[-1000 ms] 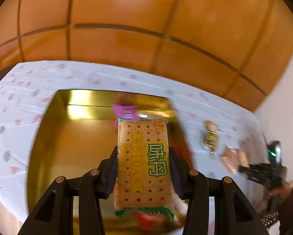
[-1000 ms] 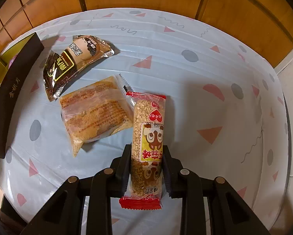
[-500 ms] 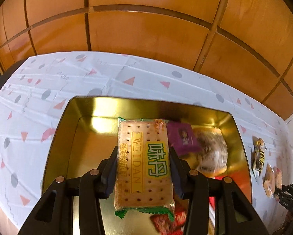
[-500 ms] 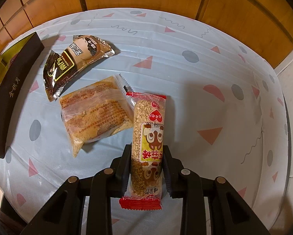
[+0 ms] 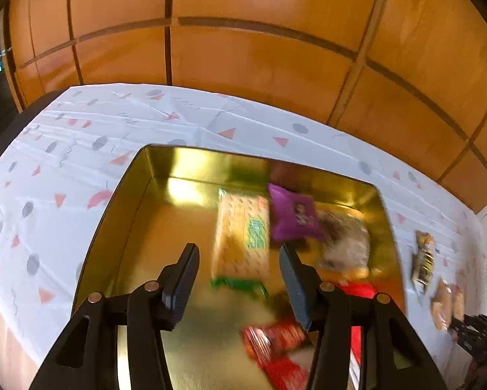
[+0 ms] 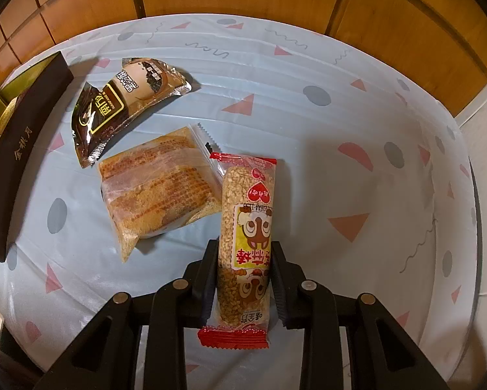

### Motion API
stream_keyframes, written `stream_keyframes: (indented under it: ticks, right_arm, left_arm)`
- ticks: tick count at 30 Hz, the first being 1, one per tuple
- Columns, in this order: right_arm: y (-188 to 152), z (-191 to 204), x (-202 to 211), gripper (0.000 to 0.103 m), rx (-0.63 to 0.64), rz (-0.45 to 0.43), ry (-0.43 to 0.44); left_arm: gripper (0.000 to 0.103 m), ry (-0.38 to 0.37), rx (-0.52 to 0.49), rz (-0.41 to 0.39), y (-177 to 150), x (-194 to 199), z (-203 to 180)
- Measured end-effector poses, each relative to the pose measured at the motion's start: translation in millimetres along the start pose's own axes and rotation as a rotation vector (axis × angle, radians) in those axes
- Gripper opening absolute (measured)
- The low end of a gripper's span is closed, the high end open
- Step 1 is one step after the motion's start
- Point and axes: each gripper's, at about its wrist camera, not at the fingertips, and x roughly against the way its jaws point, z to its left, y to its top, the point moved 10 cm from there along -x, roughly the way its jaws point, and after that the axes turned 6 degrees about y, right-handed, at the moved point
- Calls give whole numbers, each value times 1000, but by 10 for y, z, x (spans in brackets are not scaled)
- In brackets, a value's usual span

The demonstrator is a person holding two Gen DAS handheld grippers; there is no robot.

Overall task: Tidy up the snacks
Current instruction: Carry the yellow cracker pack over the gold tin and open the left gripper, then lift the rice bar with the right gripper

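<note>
My left gripper (image 5: 238,253) is open above the gold tin (image 5: 191,165). The cracker pack (image 5: 240,237) is blurred, free of the jaws, inside the tin beside a purple packet (image 5: 292,216), a clear-wrapped snack (image 5: 344,243) and red packets (image 5: 276,338). My right gripper (image 6: 243,253) is shut on a sesame bar in a red-ended wrapper (image 6: 246,240), just above the tablecloth. A clear-wrapped cake (image 6: 158,185) and a brown packet (image 6: 126,104) lie to its left.
The tin's dark outer wall (image 6: 22,149) stands at the left edge of the right wrist view. The patterned tablecloth (image 6: 357,149) covers the table. A wooden panelled wall (image 5: 243,48) rises behind. Two loose snacks (image 5: 422,260) lie right of the tin.
My left gripper has opened and let go of the cracker pack, which has dropped into the tin. The right gripper still holds the sesame bar and has barely moved.
</note>
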Motion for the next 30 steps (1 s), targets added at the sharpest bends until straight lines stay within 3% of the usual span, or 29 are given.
stream_keyframes:
  ticks: [11,17,19,26,30]
  right_arm:
    - [-5,7,12,32,8,-10,-13]
    - [-15,-9,20,33,-3,-16,-20]
    - [-16,-20,21,35,-10,-16,-20]
    - [-17,-196,9,58,-69,-1,-42]
    - [-6,-263,18,60,-75,4,-65]
  left_arm:
    - [52,-60,-46,-69,-468,574,-301]
    - [52,-77,-56,-67,-652,711,-385]
    - [52,-72,-64,-71,-700,725,-385]
    - [52,-65,-84,-62,-829,731,-365]
    - [52,-62,-88,-59,-868,722,-345]
